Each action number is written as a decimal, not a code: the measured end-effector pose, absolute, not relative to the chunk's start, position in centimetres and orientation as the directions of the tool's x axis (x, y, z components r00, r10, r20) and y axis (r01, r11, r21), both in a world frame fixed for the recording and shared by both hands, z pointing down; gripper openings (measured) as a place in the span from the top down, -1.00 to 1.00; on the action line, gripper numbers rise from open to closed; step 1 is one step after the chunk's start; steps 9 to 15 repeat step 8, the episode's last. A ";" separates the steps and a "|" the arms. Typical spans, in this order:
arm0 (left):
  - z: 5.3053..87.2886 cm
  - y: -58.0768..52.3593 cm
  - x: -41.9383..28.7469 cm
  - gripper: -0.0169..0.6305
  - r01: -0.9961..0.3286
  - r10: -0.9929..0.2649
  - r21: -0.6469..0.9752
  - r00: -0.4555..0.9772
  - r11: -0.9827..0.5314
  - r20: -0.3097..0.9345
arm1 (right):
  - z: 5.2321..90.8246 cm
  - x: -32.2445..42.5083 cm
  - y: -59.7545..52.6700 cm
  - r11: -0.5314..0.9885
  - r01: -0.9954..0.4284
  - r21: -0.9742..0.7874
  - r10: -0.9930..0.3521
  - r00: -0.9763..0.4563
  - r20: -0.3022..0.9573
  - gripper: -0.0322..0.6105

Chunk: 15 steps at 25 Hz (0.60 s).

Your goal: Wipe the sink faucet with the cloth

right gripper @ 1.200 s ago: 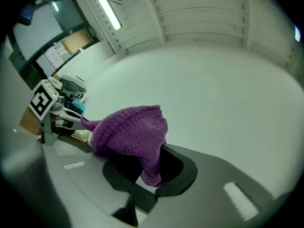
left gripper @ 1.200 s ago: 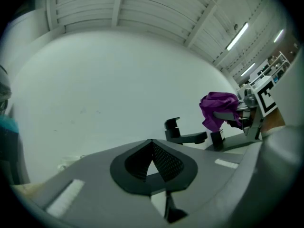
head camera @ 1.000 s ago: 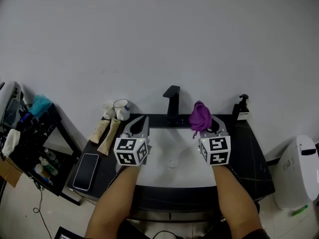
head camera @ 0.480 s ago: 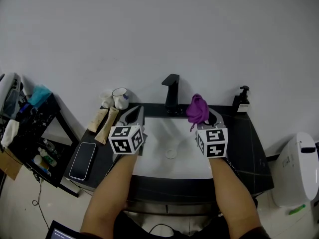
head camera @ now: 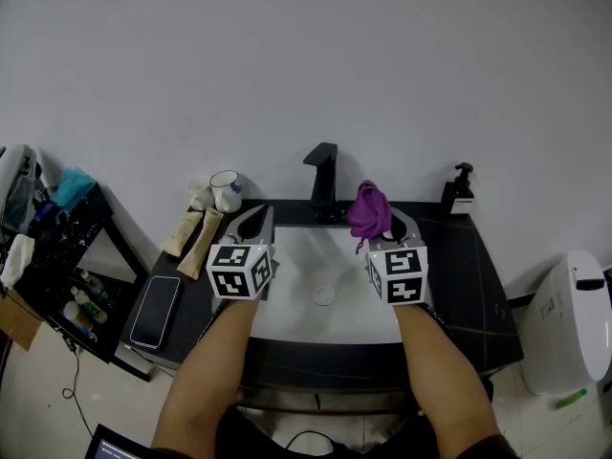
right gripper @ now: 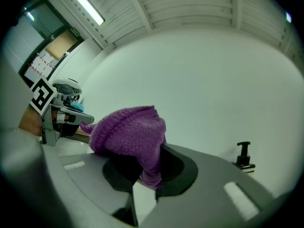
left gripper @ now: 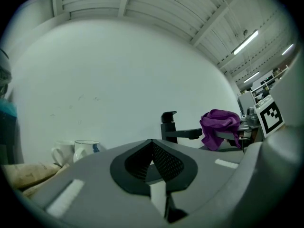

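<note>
A black faucet [head camera: 323, 174] stands at the back of the white sink [head camera: 296, 299], against the wall. My right gripper [head camera: 382, 222] hovers over the sink's back right part, shut on a bunched purple cloth [head camera: 367, 209], which sits just right of the faucet and apart from it. In the right gripper view the cloth [right gripper: 131, 135] bulges up from between the jaws and hides their tips. My left gripper [head camera: 256, 216] hangs over the sink's left rim, shut and empty. The left gripper view shows the faucet [left gripper: 170, 127] ahead and the cloth [left gripper: 219, 125] to its right.
A white mug [head camera: 227, 189], two tubes [head camera: 194, 234] and a phone [head camera: 153, 297] lie on the dark counter's left end. A black soap dispenser [head camera: 458, 192] stands at its back right. A cluttered shelf [head camera: 50, 247] is further left, a white bin [head camera: 571, 321] at right.
Both grippers have drifted a little to the left, and the cloth now sits slightly closer to the faucet. The head view has shifted as well.
</note>
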<state>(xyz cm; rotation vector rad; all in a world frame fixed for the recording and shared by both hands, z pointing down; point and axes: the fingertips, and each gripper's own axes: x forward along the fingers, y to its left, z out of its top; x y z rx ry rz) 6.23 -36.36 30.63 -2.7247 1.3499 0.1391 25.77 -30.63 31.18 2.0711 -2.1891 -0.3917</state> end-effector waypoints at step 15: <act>30.5 -36.4 6.3 0.90 -0.797 -0.788 -0.063 0.604 -0.601 -0.123 | 31.1 25.9 -30.6 0.031 -0.966 0.257 -0.993 -0.059 -0.102 0.72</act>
